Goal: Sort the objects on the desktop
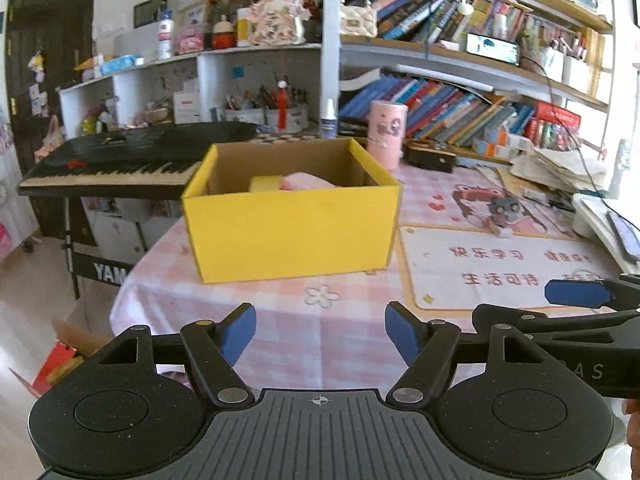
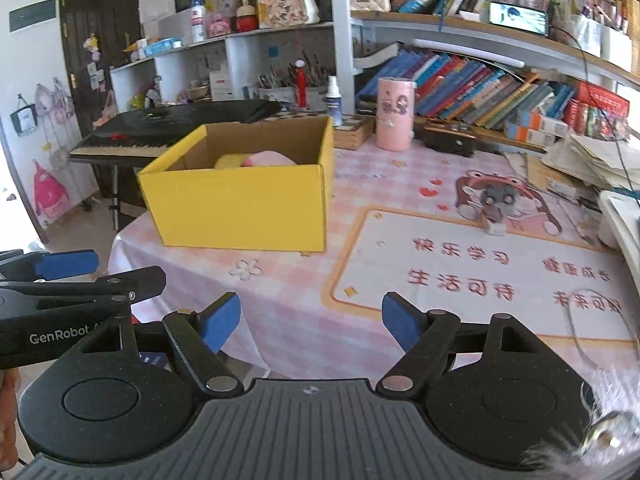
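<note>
A yellow cardboard box [image 1: 292,232] stands open on the pink checked tablecloth [image 1: 312,320], ahead of both grippers. Inside it lie a yellow item [image 1: 266,183] and a pink soft item [image 1: 310,181]; the box [image 2: 240,208] appears left of centre in the right wrist view, with the same pink item [image 2: 268,159] showing over its wall. My left gripper [image 1: 320,334] is open over the near cloth with nothing between its blue pads. My right gripper [image 2: 312,320] is open too, empty, beside it. A small grey toy car [image 2: 496,202] sits on the printed mat.
A pink cylinder [image 1: 387,134] and a black case [image 1: 430,156] stand behind the box. A black keyboard [image 1: 120,160] sits left of the table. Book-filled shelves [image 1: 460,108] line the back. Papers [image 1: 560,168] pile up at right. A printed desk mat [image 2: 480,272] covers the right side.
</note>
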`<state>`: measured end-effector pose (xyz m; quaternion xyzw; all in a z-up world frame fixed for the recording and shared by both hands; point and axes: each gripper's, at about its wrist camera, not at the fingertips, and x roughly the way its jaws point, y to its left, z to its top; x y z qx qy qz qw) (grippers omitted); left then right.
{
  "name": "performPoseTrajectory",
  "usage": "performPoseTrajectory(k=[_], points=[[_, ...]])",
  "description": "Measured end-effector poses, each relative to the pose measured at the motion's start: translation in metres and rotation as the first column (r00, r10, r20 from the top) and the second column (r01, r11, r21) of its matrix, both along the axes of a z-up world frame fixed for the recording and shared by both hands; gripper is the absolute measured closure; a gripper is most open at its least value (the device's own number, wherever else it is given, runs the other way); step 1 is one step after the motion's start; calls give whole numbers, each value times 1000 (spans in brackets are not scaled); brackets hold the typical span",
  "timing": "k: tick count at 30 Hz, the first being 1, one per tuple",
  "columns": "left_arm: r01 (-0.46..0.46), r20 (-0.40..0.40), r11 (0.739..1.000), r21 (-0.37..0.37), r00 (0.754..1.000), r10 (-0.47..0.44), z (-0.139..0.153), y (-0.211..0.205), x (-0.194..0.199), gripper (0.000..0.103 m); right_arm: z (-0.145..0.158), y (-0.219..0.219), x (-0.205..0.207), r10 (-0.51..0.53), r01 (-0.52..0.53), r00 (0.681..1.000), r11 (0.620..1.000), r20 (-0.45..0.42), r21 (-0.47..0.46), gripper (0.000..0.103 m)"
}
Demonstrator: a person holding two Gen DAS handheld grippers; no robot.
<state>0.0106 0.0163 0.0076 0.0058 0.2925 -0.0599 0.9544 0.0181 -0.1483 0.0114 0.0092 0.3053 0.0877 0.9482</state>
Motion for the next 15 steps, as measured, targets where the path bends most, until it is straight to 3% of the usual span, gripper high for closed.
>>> performPoseTrajectory(k=[15], points=[[117, -22, 993, 22, 993, -117, -7, -28, 6, 30, -10, -32, -7, -139, 140, 989, 990, -44, 7, 25]])
